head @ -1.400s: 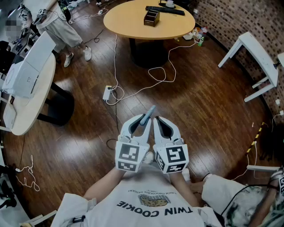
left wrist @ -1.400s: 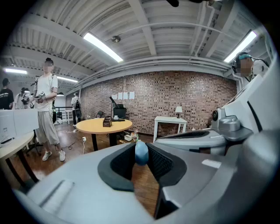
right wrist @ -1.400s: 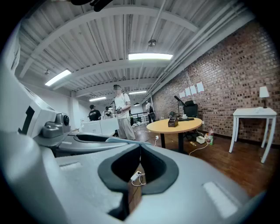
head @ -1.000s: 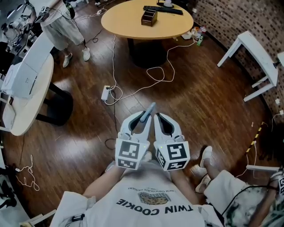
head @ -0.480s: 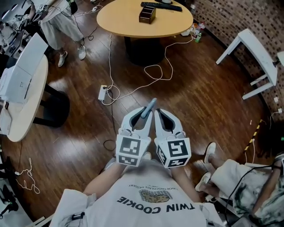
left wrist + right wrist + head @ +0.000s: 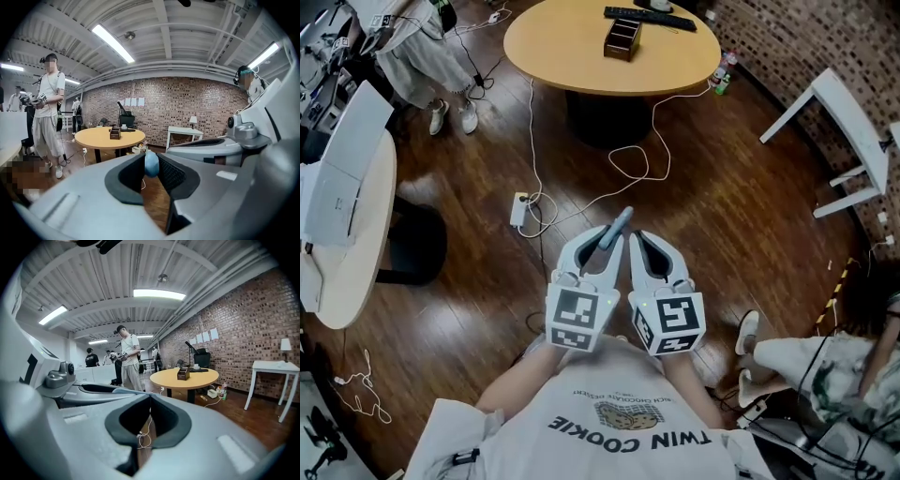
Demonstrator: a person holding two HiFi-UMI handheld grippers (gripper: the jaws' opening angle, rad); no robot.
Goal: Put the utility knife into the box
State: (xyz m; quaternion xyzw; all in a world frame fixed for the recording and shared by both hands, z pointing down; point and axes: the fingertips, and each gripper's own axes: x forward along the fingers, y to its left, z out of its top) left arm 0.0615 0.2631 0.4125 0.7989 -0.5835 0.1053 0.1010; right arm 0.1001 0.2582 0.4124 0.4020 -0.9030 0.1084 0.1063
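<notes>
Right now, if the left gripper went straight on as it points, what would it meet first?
Probably the wooden floor, short of the round table; depth is unclear.

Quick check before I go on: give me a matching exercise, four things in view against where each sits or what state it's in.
Things:
1. utility knife
2. box
3. power strip
4. right tool

Places or states:
A. lying on the wooden floor
B. standing on the round table
C. shut, nothing between its jaws
D. clamped in the left tool

Pairs: 1-D, 2-B, 3-A, 4-C
</notes>
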